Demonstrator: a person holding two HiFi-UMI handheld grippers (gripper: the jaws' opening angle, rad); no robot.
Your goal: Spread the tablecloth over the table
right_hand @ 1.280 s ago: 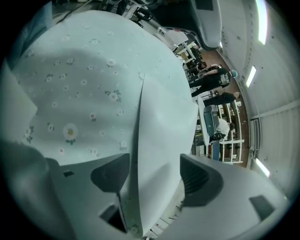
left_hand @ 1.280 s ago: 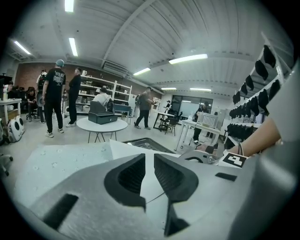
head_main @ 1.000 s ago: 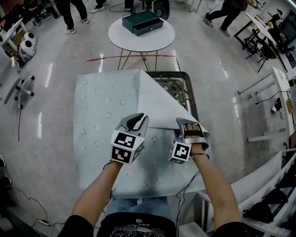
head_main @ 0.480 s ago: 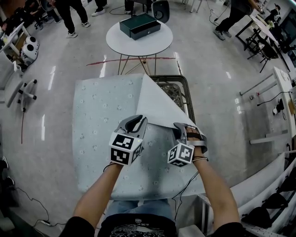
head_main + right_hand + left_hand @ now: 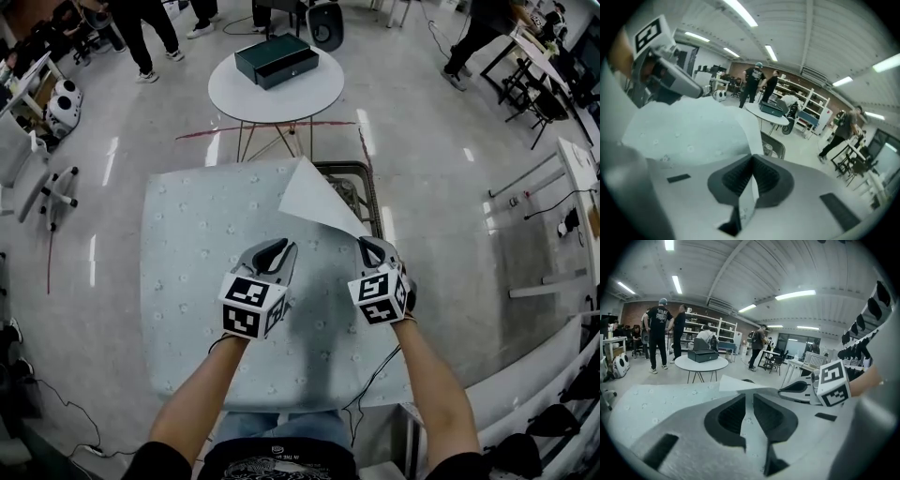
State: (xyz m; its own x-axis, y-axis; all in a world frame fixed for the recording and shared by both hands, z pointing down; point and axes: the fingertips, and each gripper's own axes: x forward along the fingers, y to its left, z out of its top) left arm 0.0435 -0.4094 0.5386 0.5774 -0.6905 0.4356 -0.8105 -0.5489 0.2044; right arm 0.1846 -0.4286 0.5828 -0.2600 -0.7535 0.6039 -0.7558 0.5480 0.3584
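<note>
Glossy grey floor (image 5: 450,234) on all sides in the head view, with a round white table (image 5: 234,94) at the far end carrying a dark box (image 5: 274,60), and people standing farther off. Nearer, pale flowered tablecloth (image 5: 206,300) spread flat over the tabletop and hiding it, except at the far right corner (image 5: 317,195), folded back with the plain underside up. Just beyond that fold, the rim of a wire basket (image 5: 349,167). Left gripper (image 5: 275,251) low over the middle of the cloth, right gripper (image 5: 372,246) at the near end of the fold by the right edge, both pointing far.

From the left gripper view: jaws almost together, clenched on a narrow strip of flowered cloth running between them. Folded corner straight ahead, right gripper (image 5: 787,389) close by on the right.

From the right gripper view: jaws just closed, pressed tight on an edge of the tablecloth standing up between them. Cloth stretching away to the left, left gripper (image 5: 670,82) up at the left, basket and round table farther ahead.
</note>
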